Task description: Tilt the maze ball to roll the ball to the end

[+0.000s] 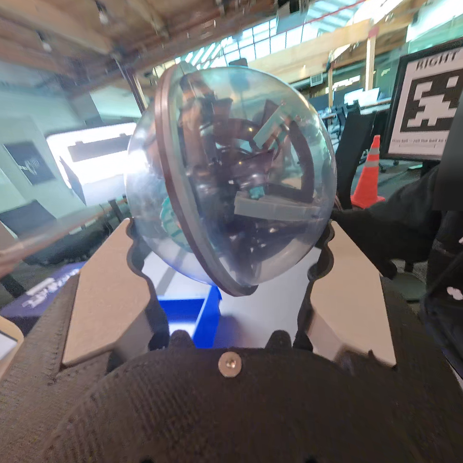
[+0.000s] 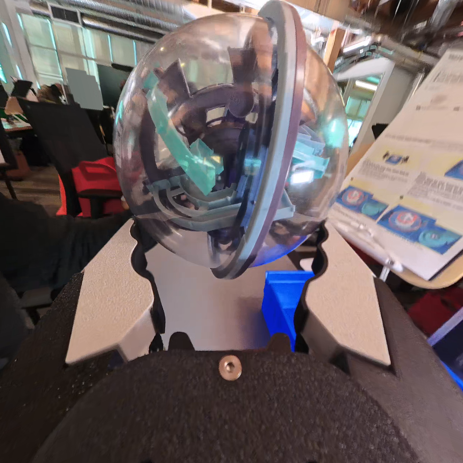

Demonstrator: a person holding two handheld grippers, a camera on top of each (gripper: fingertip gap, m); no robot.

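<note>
Open workshop hall behind, blurred; white tabletop (image 2: 215, 308) below with a blue bin (image 2: 285, 295) on it. Maze ball (image 1: 230, 180) is up off the tabletop, clamped between both tongs: left tongs (image 1: 230, 230) grip it at their tips, right tongs (image 2: 229, 228) grip it likewise. Seam ring runs tilted off vertical in both views. Small ball inside can't be made out. Orange cone (image 1: 368, 178) stands far right in the left wrist view; instruction sheet (image 2: 411, 160) at right of the right wrist view.
</note>
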